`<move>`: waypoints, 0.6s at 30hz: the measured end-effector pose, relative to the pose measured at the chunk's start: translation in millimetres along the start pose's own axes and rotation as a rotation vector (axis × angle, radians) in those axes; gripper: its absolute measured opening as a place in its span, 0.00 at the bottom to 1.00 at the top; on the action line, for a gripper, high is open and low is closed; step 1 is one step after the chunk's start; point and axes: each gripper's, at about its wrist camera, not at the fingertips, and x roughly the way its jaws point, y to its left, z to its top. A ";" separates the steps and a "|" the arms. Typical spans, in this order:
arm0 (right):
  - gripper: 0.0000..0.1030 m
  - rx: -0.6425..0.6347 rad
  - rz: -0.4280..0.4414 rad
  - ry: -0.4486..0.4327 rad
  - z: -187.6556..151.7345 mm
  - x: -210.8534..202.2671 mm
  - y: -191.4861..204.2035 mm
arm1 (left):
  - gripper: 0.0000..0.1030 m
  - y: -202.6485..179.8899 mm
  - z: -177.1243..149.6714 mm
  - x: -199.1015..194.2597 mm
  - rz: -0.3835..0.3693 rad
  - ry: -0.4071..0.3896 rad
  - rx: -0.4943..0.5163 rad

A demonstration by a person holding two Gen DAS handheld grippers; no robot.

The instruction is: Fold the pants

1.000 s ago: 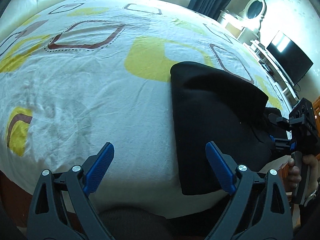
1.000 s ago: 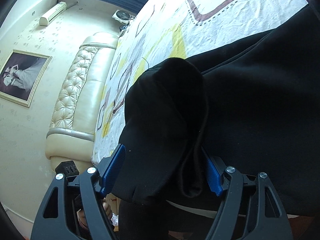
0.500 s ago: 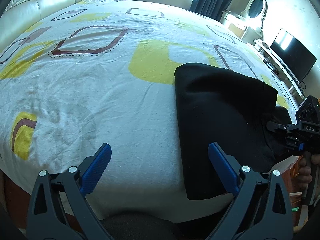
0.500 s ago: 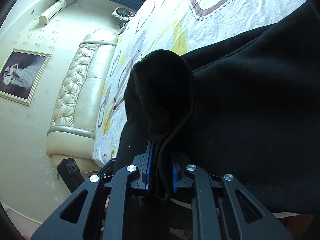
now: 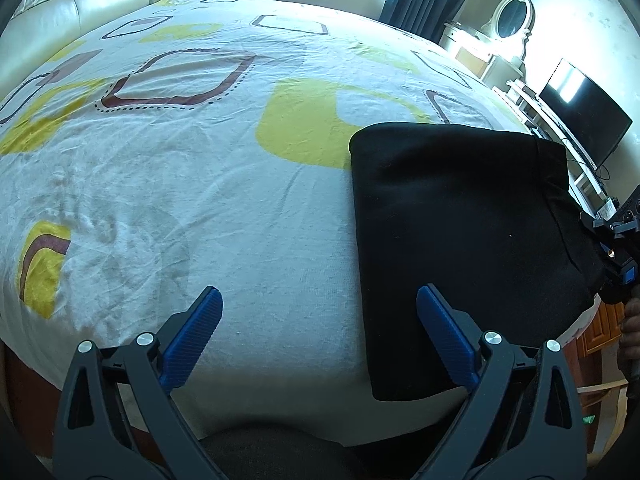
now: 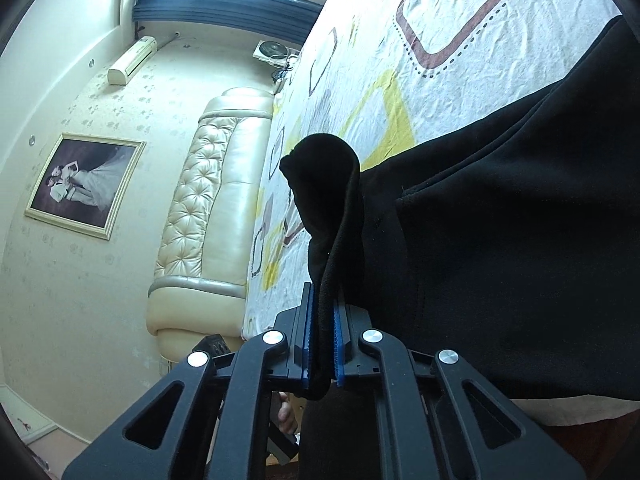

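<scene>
Black pants (image 5: 460,216) pinched between right gripper (image 6: 322,336) fingers, left gripper (image 5: 320,320) fingers wide apart, empty.

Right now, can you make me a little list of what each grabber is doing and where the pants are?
left gripper: open, holding nothing, above the bed sheet
right gripper: shut on a bunched edge of the pants
pants: black, folded, lying on the bed near its edge
bed sheet: white with yellow and brown shapes, wrinkled
</scene>
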 end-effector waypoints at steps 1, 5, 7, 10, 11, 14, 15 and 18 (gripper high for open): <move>0.06 -0.001 -0.002 -0.001 0.0 -2.9 -1.0 | 0.95 0.4 0.3 0.3 -0.002 0.002 -0.003; 0.04 0.018 -0.027 -0.009 0.7 -14.1 -10.7 | 0.95 0.6 0.2 1.5 -0.004 0.007 -0.010; 0.04 0.035 -0.064 -0.017 0.5 -17.9 -21.2 | 0.95 0.1 -0.2 2.0 -0.008 0.009 -0.010; 0.05 0.077 -0.109 -0.006 -0.4 -16.4 -36.9 | 0.95 -1.0 -1.4 2.0 -0.004 0.004 -0.006; 0.08 0.101 -0.133 -0.014 0.4 -16.6 -42.9 | 0.95 -1.1 -1.7 1.8 -0.004 0.005 -0.006; 0.39 0.143 -0.152 0.007 5.7 -13.2 -56.0 | 0.95 -0.2 -1.9 1.4 -0.004 0.006 -0.014; 0.41 0.151 -0.133 0.017 7.4 -10.6 -56.4 | 0.95 0.8 -1.6 1.3 -0.003 0.008 -0.018; 0.49 0.122 -0.100 0.072 13.3 3.3 -50.2 | 0.95 6.3 0.8 -2.9 0.005 -0.015 -0.046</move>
